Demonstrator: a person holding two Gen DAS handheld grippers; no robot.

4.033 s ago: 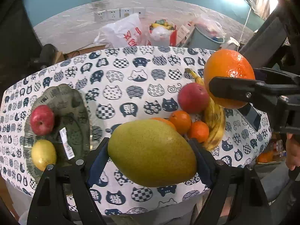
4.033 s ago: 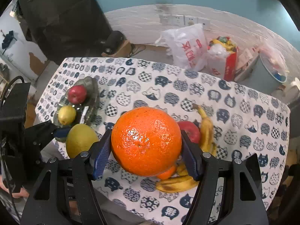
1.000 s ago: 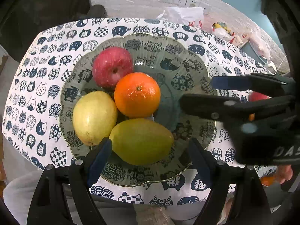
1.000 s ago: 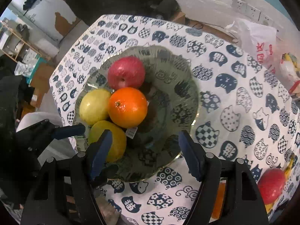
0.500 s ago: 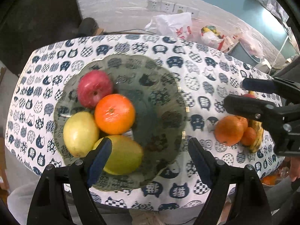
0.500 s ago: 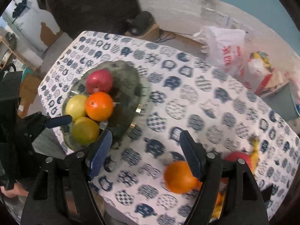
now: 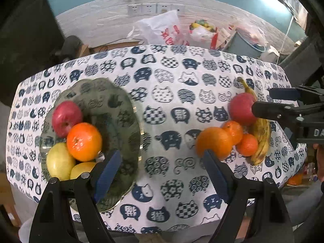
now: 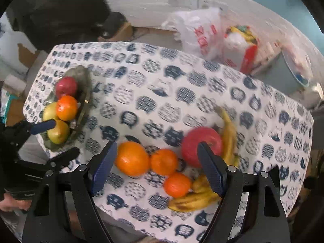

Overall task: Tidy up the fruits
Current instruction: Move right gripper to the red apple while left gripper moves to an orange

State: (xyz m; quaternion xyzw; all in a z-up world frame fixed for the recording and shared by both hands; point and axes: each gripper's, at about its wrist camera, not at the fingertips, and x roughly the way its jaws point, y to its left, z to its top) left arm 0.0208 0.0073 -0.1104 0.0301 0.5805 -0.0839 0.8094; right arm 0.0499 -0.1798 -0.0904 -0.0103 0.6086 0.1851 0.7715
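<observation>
The loose oranges point(image 8: 132, 159), red apple point(image 8: 201, 146) and bananas point(image 8: 228, 133) lie on the bench point(image 8: 162, 93) under the right gripper point(image 8: 157, 165), whose empty jaws are opening. The glass plate point(image 7: 121, 109) with four fruits is below-left of the left gripper point(image 7: 162, 173), which is spread wide and empty.

A scalloped green glass plate point(image 7: 129, 109) on the cat-print cloth holds a red apple point(image 7: 65, 117), an orange point(image 7: 84, 141), a yellow-green pear-like fruit point(image 7: 58, 162) and a greenish mango point(image 7: 81, 169), all packed touching at its near-left side. Well apart to the right lie a large orange point(image 7: 213, 141), two small oranges point(image 7: 232, 131), point(image 7: 247, 144), a second red apple point(image 7: 241, 108) and what look like browning bananas point(image 7: 261, 137), clustered together on the cloth.
</observation>
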